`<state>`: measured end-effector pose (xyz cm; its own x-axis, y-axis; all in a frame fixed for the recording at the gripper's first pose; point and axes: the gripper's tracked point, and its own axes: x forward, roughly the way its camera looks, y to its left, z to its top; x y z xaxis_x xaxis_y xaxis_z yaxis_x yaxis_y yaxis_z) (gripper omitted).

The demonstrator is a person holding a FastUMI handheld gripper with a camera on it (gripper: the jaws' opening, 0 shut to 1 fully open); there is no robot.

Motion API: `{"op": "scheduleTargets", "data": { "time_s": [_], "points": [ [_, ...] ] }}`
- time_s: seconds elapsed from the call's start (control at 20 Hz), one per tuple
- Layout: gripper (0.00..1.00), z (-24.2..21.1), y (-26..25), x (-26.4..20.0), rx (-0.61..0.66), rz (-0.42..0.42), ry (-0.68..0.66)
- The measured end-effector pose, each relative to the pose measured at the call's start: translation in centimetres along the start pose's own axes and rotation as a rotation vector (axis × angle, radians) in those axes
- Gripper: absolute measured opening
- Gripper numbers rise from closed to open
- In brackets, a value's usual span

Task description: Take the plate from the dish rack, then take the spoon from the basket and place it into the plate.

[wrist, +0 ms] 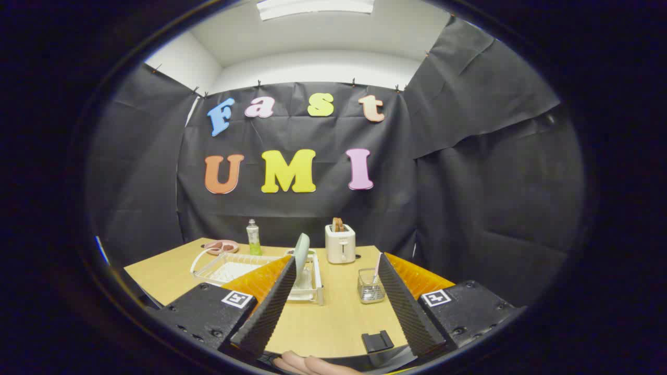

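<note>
Hovering: gripper [333, 265] hangs above the near part of the table [333, 317], pointing toward the booth's back wall.
Fingers: spread wide, nothing between them but open table; the left fingertip [288, 266] shows in front of the rack, the right fingertip [384, 263] just beside the basket.
Plate: pale grey-green plate [301, 251] stands on edge, upright, in the right end of the rack, just ahead of the left finger and a little inside it.
Rack: white wire rack [229, 268] on a white tray lies on the left half of the table, partly behind the left finger.
Basket: small wire basket [371, 289] stands on the table just inside the right finger, well apart from the rack.
Spoon: spoon [376, 266] with a pale pinkish handle leans in the basket, handle up and tilted toward the right finger; its bowl is too small to tell.
Toaster: white toaster [340, 243] with brown slices in its slots stands at the far edge, between the plate and the basket, beyond both.
Bottle: green bottle [254, 238] stands behind the rack.
Dish: pink dish [221, 246] lies at the far left corner, beside the bottle.
Hand: fingers of a hand [307, 363] show at the gripper's base.
Block: small black block [377, 341] sits on the near table edge, by the right finger's base.
</note>
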<state>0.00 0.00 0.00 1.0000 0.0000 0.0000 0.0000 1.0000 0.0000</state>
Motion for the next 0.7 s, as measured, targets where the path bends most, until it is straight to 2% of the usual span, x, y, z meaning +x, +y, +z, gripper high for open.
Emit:
{"op": "scheduleTargets", "data": {
  "time_s": [0.3,0.7],
  "points": [
    [1.00,-0.81,0.45,0.01,-0.005,0.030,0.022],
    [1.00,-0.98,0.63,0.05,-0.037,0.019,0.012]
  ]
}}
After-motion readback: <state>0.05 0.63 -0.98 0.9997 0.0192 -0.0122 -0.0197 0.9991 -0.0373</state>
